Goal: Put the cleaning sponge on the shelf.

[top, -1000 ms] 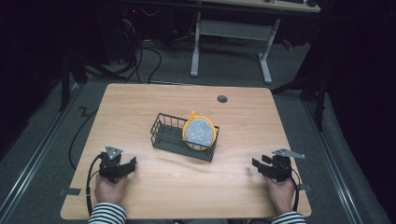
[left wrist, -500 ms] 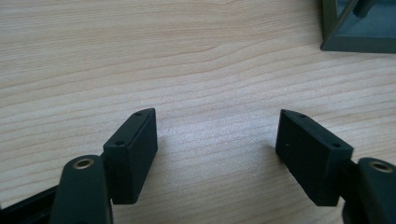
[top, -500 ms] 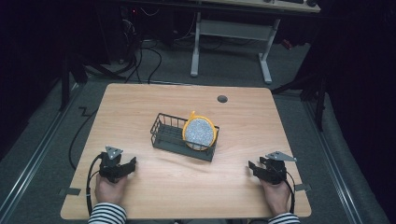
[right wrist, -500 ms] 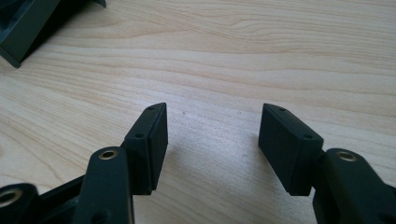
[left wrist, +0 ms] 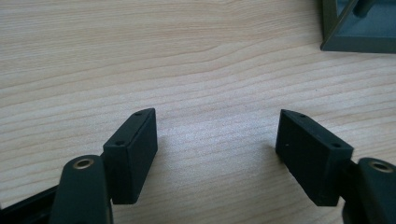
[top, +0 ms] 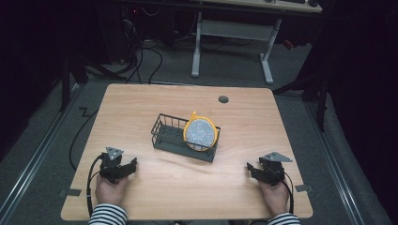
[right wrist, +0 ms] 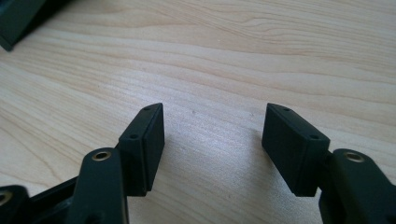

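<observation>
From the high view, both grippers sit low at the near edge of the wooden table [top: 141,108], one at each corner. The left gripper [top: 127,167] rests in the person's left hand [top: 110,190], its jaws apart and aimed toward the middle of the table. The right gripper [top: 252,170] sits in the right hand [top: 274,197], jaws likewise apart and pointing inward; they have just been opening, with nothing between them. Between the two, farther up the table, stands the dark wire basket [top: 170,134], and inside its right end a yellow-rimmed plate [top: 201,133] with a speckled grey face stands on edge. Basket and plate are well apart from both grippers (roughly midway between them, a bit farther from the person).

Over to the left gripper view: the left gripper [left wrist: 217,140] has its two black jaws spread wide over bare wood grain, gripping nothing. A corner of the basket [left wrist: 359,32] peeks in at the upper right, well clear of the jaws.

Now the right gripper view: the right gripper [right wrist: 212,133] also stands spread over bare tabletop, nothing pinched. A dark corner of the basket [right wrist: 18,18] shows at the upper left, far from the jaws.
</observation>
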The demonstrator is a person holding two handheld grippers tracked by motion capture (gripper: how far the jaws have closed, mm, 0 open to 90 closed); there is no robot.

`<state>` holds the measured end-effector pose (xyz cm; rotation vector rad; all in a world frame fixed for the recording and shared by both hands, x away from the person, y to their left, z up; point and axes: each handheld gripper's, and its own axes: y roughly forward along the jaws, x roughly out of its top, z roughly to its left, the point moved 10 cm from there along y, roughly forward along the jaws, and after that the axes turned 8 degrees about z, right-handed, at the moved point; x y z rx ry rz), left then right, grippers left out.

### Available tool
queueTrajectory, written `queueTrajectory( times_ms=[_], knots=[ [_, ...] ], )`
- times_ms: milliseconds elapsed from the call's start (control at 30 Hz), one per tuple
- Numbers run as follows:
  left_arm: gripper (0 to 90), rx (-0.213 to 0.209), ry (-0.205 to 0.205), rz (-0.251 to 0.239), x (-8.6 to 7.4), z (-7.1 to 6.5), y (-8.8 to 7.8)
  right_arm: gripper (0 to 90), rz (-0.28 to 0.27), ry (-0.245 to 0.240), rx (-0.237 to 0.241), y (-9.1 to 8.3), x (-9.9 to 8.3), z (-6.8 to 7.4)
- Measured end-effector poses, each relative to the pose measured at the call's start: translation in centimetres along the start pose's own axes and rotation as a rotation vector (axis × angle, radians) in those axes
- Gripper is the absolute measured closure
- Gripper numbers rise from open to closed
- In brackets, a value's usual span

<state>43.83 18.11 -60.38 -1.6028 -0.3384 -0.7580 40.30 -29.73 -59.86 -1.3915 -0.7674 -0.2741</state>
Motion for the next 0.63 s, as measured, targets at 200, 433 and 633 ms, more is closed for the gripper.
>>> queueTrajectory(
  times_ms=[200, 433, 633],
  knots=[
    [29.7, -0.001, 0.0, 0.0, -0.01, -0.01, 0.0, 39.0, 0.002, -0.007, -0.001, 0.03, 0.01, 0.09],
    [29.4, -0.003, 0.001, 0.0, -0.01, -0.02, 0.0, 38.4, 0.003, -0.006, -0.003, 0.03, 0.0, 0.06],
    [29.4, -0.005, 0.005, 0.001, -0.05, -0.1, -0.03, 38.4, 0.003, -0.006, -0.003, 0.03, 0.0, 0.06]
  ],
)
